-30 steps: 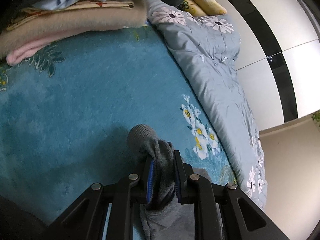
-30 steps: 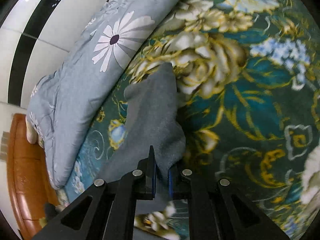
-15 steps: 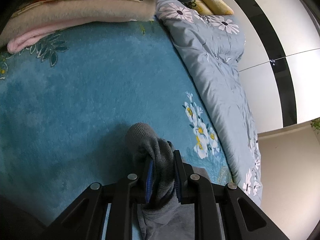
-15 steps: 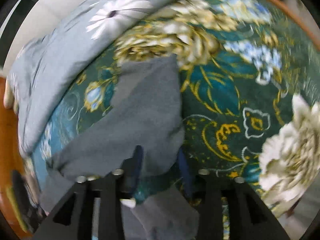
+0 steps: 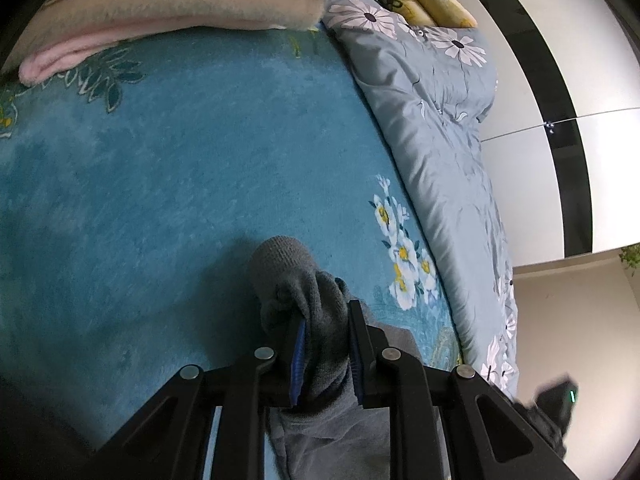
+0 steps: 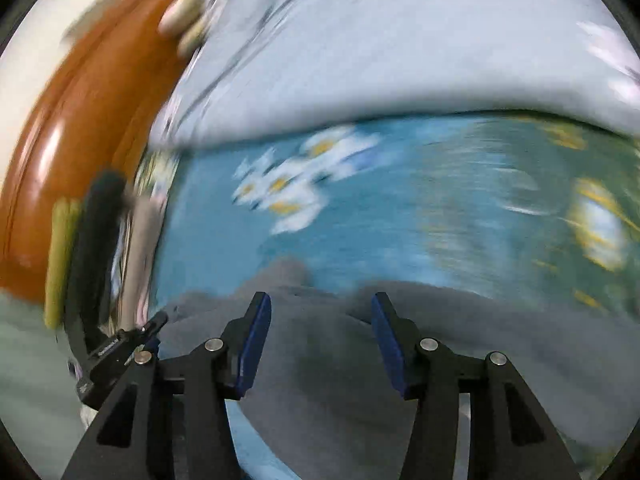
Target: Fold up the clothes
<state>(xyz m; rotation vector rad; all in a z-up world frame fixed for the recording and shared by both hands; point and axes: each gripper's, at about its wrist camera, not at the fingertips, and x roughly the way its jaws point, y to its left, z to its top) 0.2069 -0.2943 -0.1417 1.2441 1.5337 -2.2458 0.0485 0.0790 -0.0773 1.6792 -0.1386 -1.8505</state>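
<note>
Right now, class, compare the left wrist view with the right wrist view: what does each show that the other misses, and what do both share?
Only the left wrist view: the left claw pinching a bunched grey garment, sharp folded blankets, and a black-and-white wall.

Only the right wrist view: the right claw open above flat grey fabric, and an orange-brown wooden board, all blurred.

Both: the blue flowered bedspread and the pale daisy quilt.

No writing can be read in either view. A small white mark sits on the left gripper [image 6: 120, 350] body in the blurred right-wrist view, too smeared to make out.
</note>
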